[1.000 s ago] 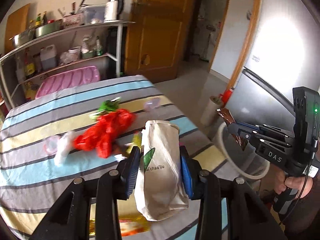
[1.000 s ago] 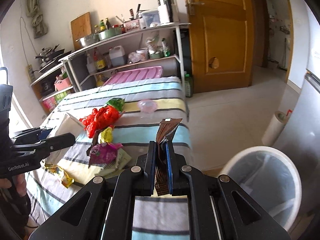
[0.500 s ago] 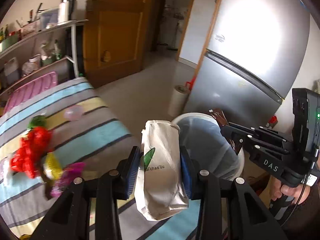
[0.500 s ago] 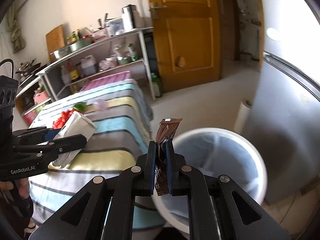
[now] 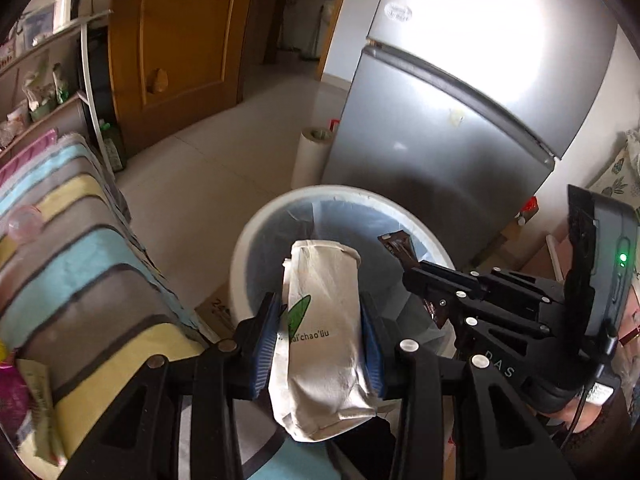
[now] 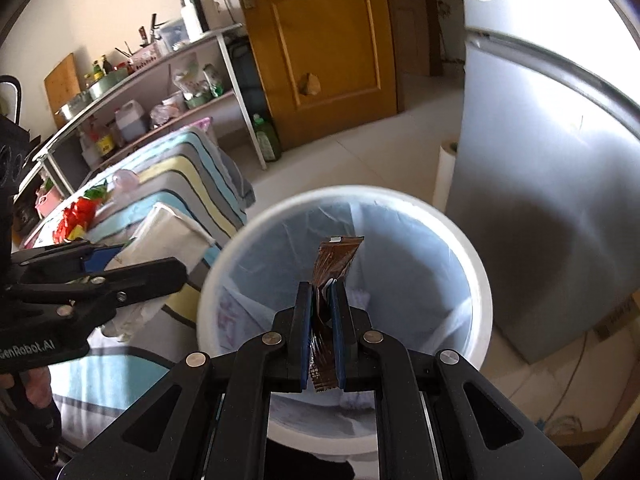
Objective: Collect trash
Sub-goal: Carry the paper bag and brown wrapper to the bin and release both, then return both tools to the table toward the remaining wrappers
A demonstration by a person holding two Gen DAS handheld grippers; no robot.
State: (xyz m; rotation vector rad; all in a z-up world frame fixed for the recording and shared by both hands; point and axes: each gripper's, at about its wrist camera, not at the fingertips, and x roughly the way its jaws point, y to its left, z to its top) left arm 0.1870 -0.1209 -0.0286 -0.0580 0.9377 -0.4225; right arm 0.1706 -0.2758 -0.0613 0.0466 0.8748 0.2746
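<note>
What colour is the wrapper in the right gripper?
Glossy brown wrapper, clearest in the right wrist view.

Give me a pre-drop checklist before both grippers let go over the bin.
1. Left gripper shut on paper bag: ok.
2. Right gripper shut on brown wrapper: ok.
3. Wrapper above bin opening: ok.
4. Bag fully over opening: cannot tell; in the right view it sits near the rim.
5. Bin liner open: ok.
6. Grippers apart from each other: ok.
</note>
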